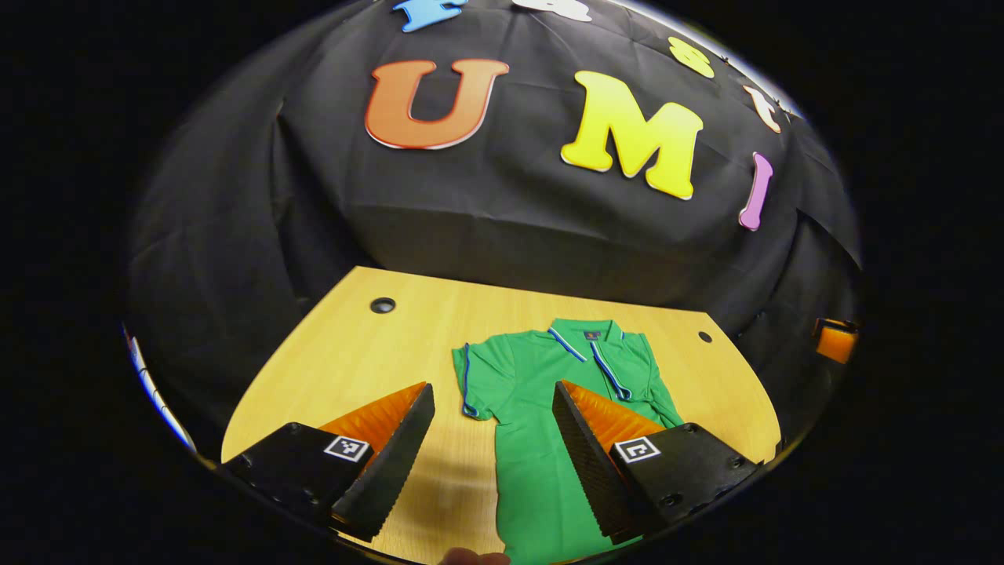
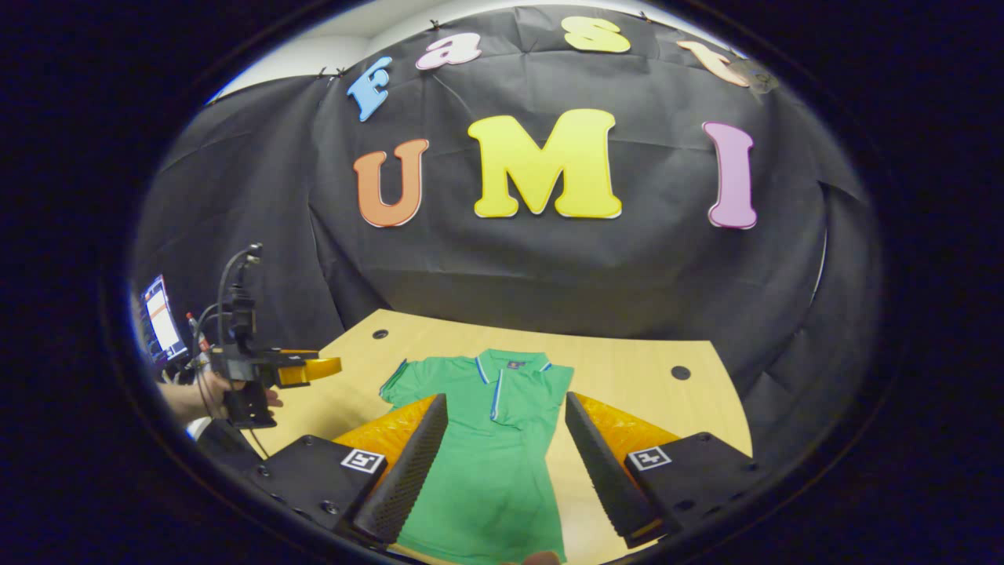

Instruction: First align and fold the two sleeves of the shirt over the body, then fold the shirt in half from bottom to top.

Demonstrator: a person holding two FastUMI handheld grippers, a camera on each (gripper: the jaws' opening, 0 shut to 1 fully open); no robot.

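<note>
A green polo shirt (image 1: 541, 377) lies flat on the wooden table (image 1: 353, 345), collar at the far end. Its left sleeve (image 1: 480, 383) is spread out to the side. On the other side the shirt's edge (image 2: 566, 377) runs straight, and the sleeve there looks folded in. My left gripper (image 1: 492, 388) hovers open over the shirt's left half, with nothing between its fingers. My right gripper (image 2: 506, 398) also hangs open above the middle of the shirt (image 2: 486, 455). In the right gripper view the left gripper (image 2: 271, 369) appears at the far left, held by a hand (image 2: 196, 396).
Two cable holes (image 1: 383, 304) (image 1: 704, 337) sit near the table's far corners. A lit screen (image 2: 161, 318) and cables (image 2: 227, 282) stand off the table's left side. Bare wood lies on both sides of the shirt. The black cloth wall closes the far edge.
</note>
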